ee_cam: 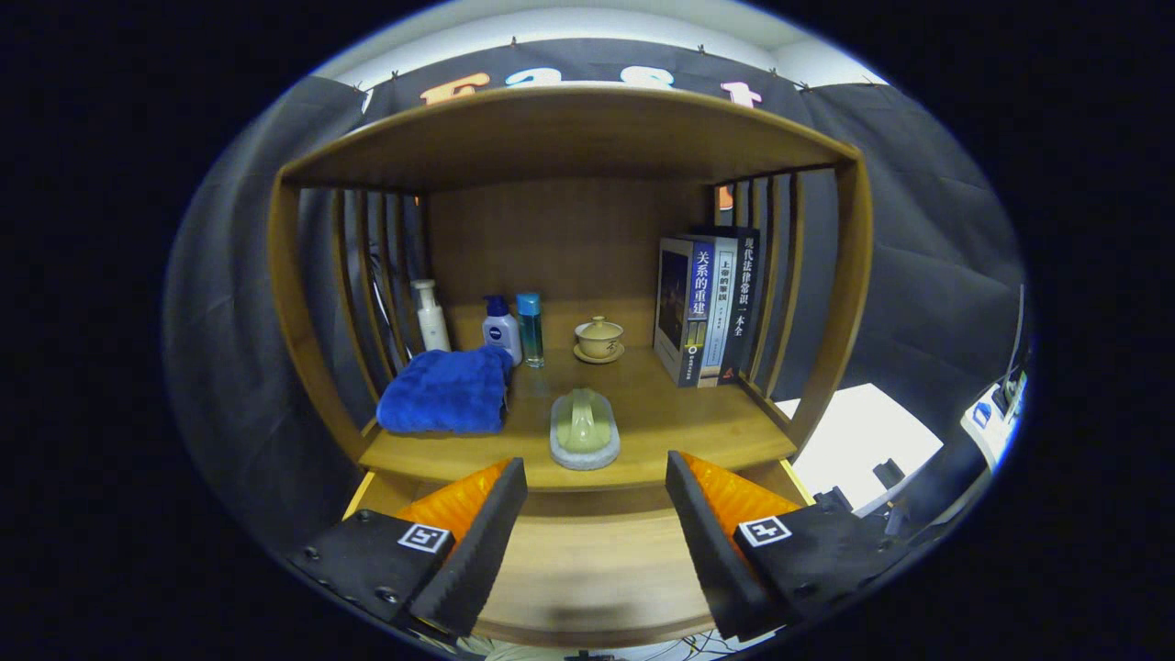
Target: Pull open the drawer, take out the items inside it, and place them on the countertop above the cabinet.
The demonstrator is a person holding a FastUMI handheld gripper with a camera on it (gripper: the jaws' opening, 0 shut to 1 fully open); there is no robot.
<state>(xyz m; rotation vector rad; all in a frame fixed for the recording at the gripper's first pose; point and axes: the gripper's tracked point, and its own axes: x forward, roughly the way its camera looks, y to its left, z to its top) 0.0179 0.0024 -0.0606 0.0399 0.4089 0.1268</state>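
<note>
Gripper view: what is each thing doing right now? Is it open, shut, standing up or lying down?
Gripper: open, fingers apart, holding nothing.
Scrub brush: lying on the countertop, just ahead of the fingers.
Blue towel: folded, lying flat.
Lidded teacup: lid on, upright on its saucer.
Three bottles: upright, caps on.
Books: standing upright, closed.
Drawer: open; no items can be made out inside.

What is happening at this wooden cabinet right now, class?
A person's handheld gripper hovers with its fingers spread apart and empty, facing the cabinet's countertop. Beyond the fingers a scrubbing brush lies near the front edge, with a folded blue towel beside it. Bottles, a lidded teacup and upright books stand further back. Below the countertop, a wooden surface, probably the drawer, sits between the fingers.
</note>
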